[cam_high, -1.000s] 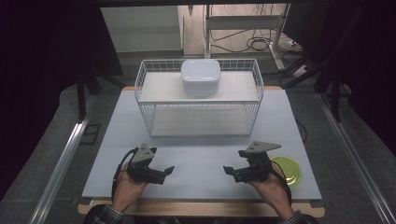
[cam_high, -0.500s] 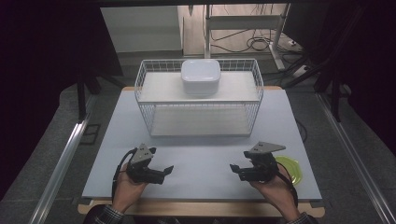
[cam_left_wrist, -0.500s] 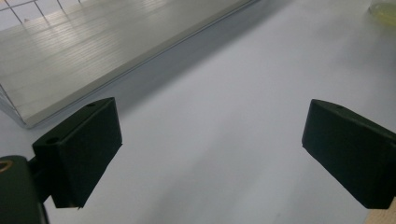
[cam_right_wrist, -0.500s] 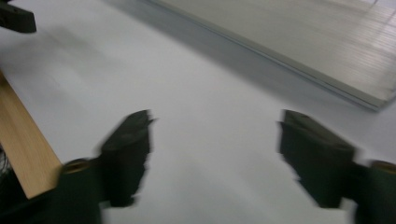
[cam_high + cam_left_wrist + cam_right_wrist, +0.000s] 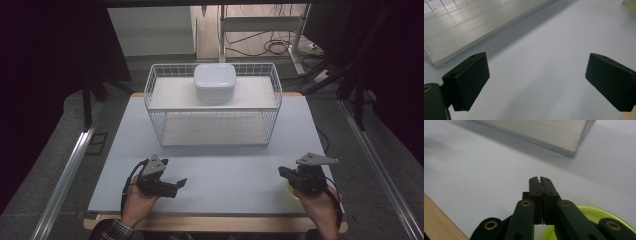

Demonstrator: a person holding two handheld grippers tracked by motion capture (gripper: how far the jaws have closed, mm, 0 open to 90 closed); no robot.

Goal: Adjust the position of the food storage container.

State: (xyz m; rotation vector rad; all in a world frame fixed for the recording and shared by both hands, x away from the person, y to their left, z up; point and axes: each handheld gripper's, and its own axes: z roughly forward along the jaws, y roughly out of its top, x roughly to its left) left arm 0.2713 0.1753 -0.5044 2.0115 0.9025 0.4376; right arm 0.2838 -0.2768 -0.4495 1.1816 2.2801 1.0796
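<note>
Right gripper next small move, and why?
Probably open the right gripper and lower it toward the yellow-green plate. Its jaws have just been closing and now meet with nothing between them, above the plate's near rim.

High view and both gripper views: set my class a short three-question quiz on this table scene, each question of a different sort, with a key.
1. True or false: the white lidded box sits on the top shelf of the wire basket.
2. Which hand-held gripper has its jaws shut? A) left hand-held gripper B) right hand-held gripper
3. Fill in: the colour of the plate under the right hand-held gripper is yellow-____.

Key: 1 true; 2 B, jaws pressed together with nothing between them, having just been closing, while the left stands wide open; 3 green.
</note>
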